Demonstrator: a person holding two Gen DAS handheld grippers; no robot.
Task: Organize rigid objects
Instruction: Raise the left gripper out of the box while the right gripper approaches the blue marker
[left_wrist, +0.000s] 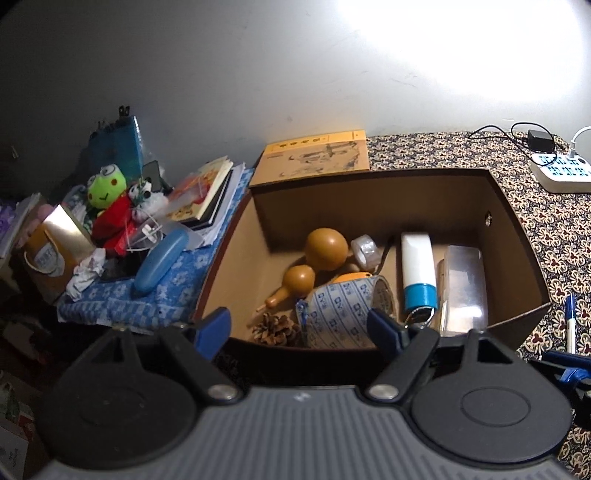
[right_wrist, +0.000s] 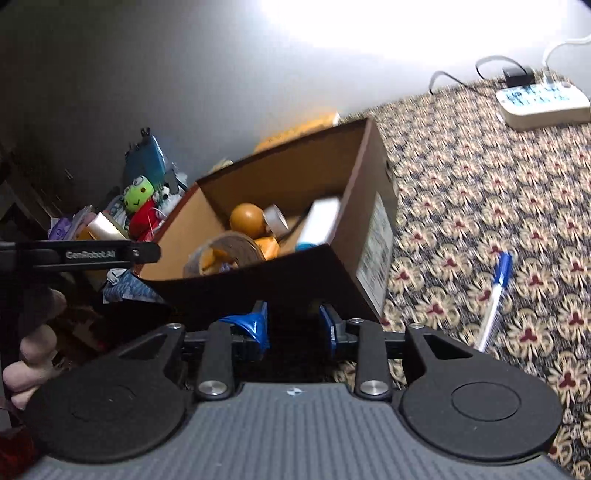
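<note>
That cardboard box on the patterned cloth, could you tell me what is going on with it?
A person is sorting objects into the cardboard box, holding tongs in each hand. It already holds a gourd, tape roll, pinecone and tube. Both the left tongs and right tongs are empty; a pen lies outside.

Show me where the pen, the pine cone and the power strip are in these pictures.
pen (right_wrist: 495, 295): right wrist view, on the white barrel below the blue cap.
pine cone (left_wrist: 277, 328): left wrist view, on the middle of its scales, in the box.
power strip (left_wrist: 561, 171): left wrist view, on its top face.
</note>
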